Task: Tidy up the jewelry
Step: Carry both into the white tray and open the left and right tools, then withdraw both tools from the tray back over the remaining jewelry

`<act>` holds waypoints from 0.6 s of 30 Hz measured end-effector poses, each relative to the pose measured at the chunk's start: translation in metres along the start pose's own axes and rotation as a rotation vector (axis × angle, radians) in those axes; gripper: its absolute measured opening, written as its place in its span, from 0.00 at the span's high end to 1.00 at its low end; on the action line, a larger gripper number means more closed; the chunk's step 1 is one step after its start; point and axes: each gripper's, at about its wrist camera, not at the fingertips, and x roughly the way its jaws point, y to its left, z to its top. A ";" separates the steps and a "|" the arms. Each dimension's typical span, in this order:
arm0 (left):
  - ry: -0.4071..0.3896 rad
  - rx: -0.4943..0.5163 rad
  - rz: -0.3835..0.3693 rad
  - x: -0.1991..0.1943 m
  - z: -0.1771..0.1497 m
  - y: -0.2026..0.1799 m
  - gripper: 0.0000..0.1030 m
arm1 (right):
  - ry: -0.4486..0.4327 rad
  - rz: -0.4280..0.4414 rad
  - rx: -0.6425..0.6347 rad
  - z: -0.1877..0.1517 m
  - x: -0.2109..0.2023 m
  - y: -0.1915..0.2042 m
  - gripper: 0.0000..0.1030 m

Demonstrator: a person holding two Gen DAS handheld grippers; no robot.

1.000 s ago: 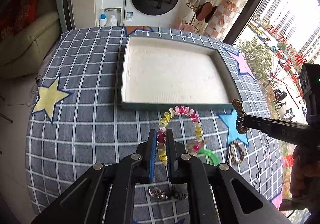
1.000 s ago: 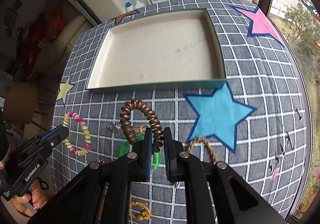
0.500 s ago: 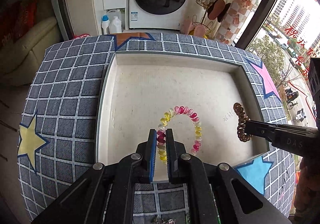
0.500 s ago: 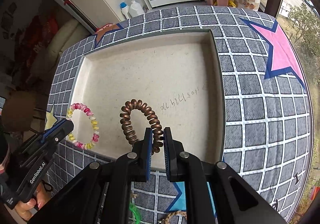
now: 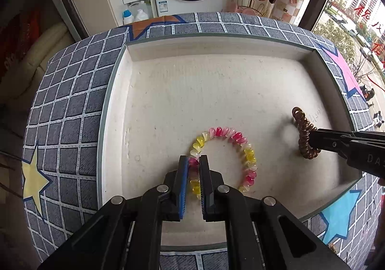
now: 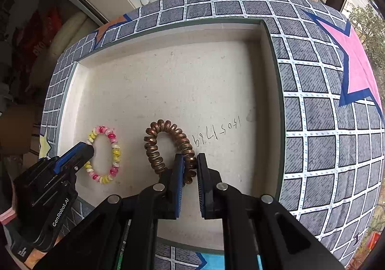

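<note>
Left gripper [image 5: 193, 167] jaws clamped on pink-yellow coil bracelet [image 5: 226, 157], loop ahead of jaws over tray [image 5: 192, 92]. Right gripper [image 6: 190, 165] jaws clamped on bronze coil bracelet [image 6: 154, 149], over same tray on table [image 6: 324, 125].

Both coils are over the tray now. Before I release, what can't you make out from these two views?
- Whether either coil touches the tray floor: neither view settles it.
- Pink-yellow coil: its near side is hidden by the left gripper.
- Brown coil: the right gripper covers part of it.
- Tray's near rim: hidden in both views by gripper bodies.
</note>
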 end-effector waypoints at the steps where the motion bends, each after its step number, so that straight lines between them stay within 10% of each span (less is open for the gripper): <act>1: -0.010 0.006 0.009 -0.001 0.000 -0.001 0.79 | 0.000 -0.002 -0.005 -0.001 0.000 0.001 0.88; 5: 0.001 0.039 0.055 -0.002 0.002 -0.006 0.79 | 0.001 -0.003 -0.009 0.001 0.000 0.002 0.82; 8: -0.014 0.042 0.064 -0.008 0.002 -0.006 0.79 | -0.014 0.015 0.003 0.002 -0.005 0.000 0.40; 18: -0.045 0.025 0.039 -0.023 0.002 -0.006 0.79 | -0.053 0.072 0.044 -0.005 -0.027 -0.006 0.27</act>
